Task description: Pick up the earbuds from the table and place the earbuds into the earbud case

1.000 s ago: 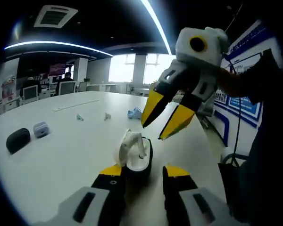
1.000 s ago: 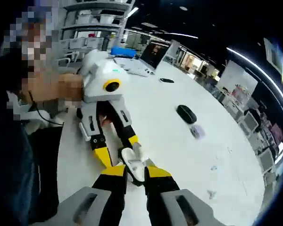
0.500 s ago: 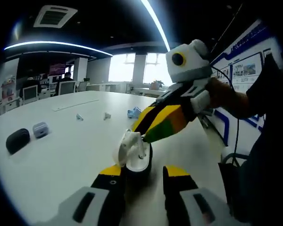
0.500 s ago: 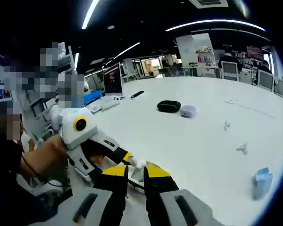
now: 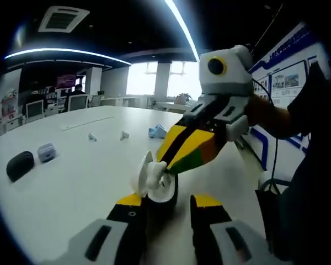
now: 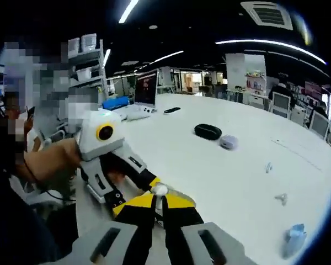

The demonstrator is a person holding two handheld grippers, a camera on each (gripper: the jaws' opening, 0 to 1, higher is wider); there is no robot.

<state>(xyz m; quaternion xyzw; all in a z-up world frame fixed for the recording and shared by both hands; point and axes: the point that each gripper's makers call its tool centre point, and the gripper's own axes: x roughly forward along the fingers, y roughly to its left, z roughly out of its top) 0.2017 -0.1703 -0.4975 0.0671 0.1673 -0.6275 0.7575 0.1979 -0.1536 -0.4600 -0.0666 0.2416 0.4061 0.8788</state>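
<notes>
Your right gripper (image 5: 166, 165) is pinched nearly closed on a white earbud (image 5: 153, 172) directly above the open case (image 5: 161, 194), which your left gripper (image 5: 166, 205) braces on the table (image 5: 71, 176). Releasing off-centre risks the earbud rolling away.

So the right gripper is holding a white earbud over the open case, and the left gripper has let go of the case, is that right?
Not quite. In the left gripper view the left gripper has not let go: its jaws flank the open earbud case, steadying it on the white table. The rest stands: the right gripper is shut on a white earbud over the case.
</notes>
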